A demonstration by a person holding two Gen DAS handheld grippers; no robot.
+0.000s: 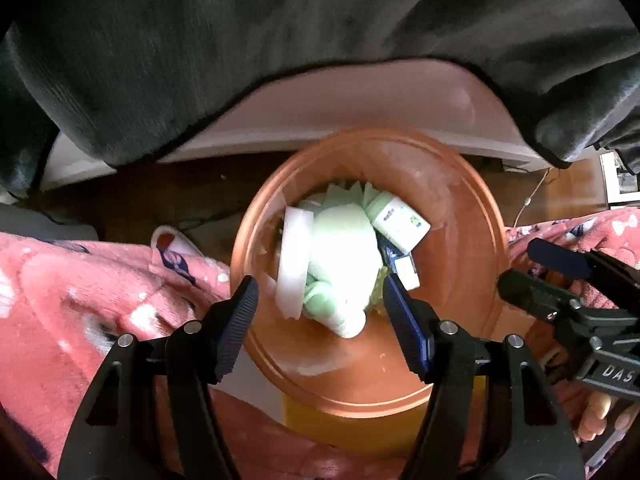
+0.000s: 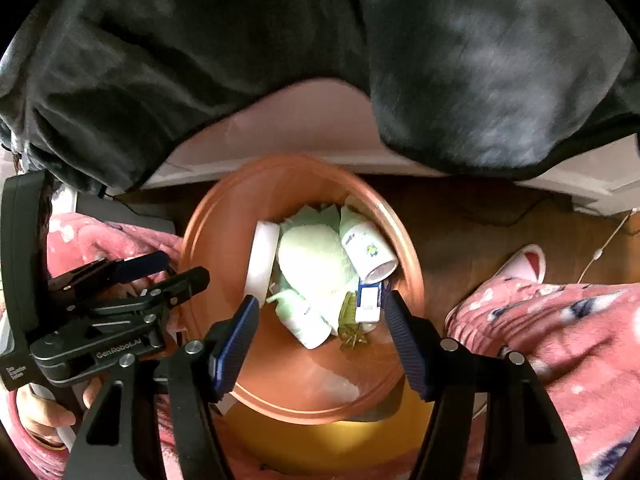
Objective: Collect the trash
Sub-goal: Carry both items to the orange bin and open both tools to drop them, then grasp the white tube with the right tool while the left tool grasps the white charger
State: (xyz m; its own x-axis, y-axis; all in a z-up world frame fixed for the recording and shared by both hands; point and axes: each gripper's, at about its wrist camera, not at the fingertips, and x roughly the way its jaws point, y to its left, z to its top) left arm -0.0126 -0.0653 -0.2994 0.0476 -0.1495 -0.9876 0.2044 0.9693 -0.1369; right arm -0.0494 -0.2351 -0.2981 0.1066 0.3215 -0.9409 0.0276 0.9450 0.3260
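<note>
seen from above, a dark blanket [image 2: 200, 60] overhangs the bed; below it the orange bin [image 2: 208, 240] on the floor already holds the trash [image 2: 316, 264]: bottles, tissue, a white lid, small boxes. left claw [image 1: 318, 300] and right claw [image 2: 320, 312] both gape wide, empty; collection looks largely done.

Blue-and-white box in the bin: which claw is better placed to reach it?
Right, probably. The blue-and-white box lies on the pile's right side, by the open right claw; the open left claw hangs at the left rim of the bin.
</note>
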